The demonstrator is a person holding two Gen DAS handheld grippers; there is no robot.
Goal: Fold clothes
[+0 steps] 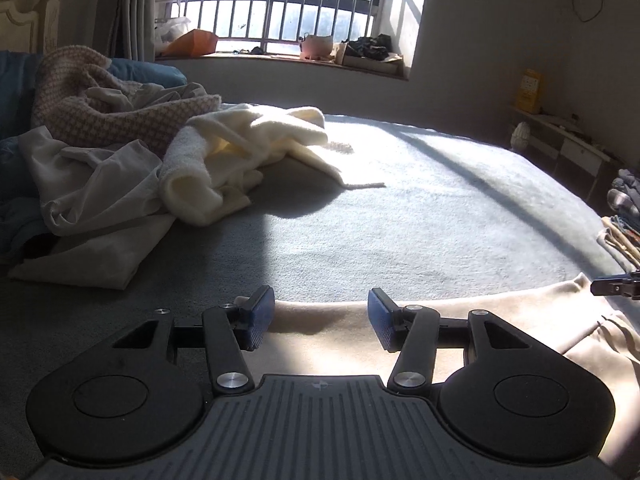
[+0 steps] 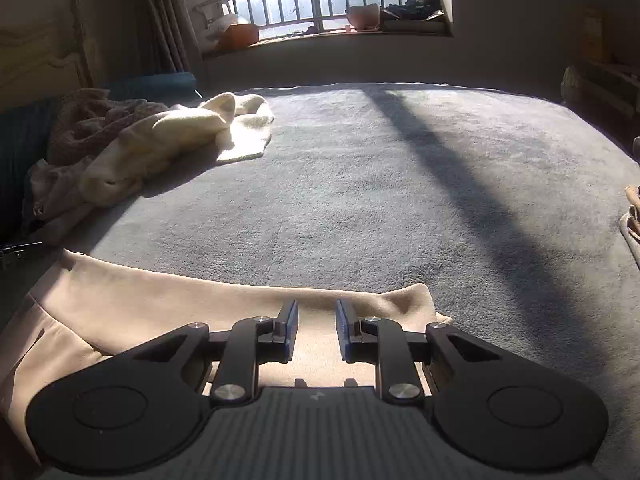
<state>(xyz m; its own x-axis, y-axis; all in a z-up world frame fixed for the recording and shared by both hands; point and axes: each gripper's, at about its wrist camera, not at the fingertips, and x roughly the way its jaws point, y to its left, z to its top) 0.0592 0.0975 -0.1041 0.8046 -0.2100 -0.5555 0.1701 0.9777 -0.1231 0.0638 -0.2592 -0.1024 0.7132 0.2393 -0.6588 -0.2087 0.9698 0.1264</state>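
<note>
Right now the beige garment (image 2: pixel 168 304) lies flat on the near edge of the bed (image 2: pixel 400 200), spread as a band whose long axis runs left to right across both wrist views. Its far edge is a fairly straight fold line, and each gripper sits over 1 end of that band.

Seen from the left wrist camera, the left gripper (image 1: pixel 321 317) hovers with its jaws wide apart over the left end of the cloth, the blue pads (image 1: pixel 262 312) straddling the far edge and holding nothing. Seen from the right wrist camera, the right gripper (image 2: pixel 317 330) also stands with its jaws parted, though more narrowly, above the cloth just short of its right corner (image 2: pixel 416 300); nothing is pinched between them. Whether either gripper touches the fabric cannot be told.

Both grippers point toward the far side of the bed, so the garment's long axis crosses them at right angles. My judgement is that the next fold turns on this: each gripper is nearest its own end, so the 2 ends can be taken together.

A pile of unfolded clothes (image 1: pixel 132 152) waits at the far left, well apart from the garment.
</note>
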